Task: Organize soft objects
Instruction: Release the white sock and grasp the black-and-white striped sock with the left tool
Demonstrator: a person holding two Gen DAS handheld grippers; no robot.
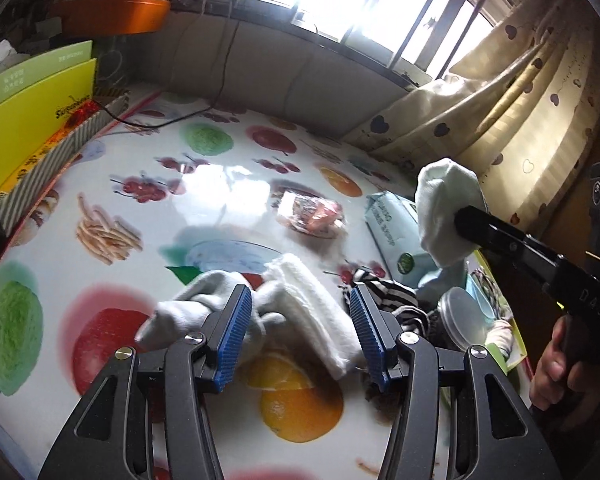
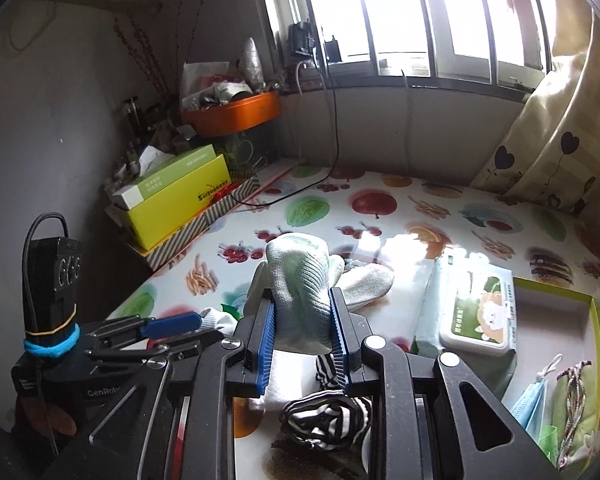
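Two grippers here: left gripper (image 1: 300, 324) spread wide over the white socks (image 1: 300, 300) near the worktop's (image 1: 220, 192) front edge, right gripper (image 2: 303, 320) pinching a pale green sock (image 2: 300, 280) lifted off it. Striped sock (image 2: 324, 420) below; wipes pack (image 2: 468, 312) right, bare middle beyond.

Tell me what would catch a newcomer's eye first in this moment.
The pale green sock pinched between the right gripper's blue fingers, lifted clear of the fruit-print tablecloth. Next, the left gripper, open over a heap of white socks with a striped black-and-white cloth just to its right. Behind, bright window glare washes the table.
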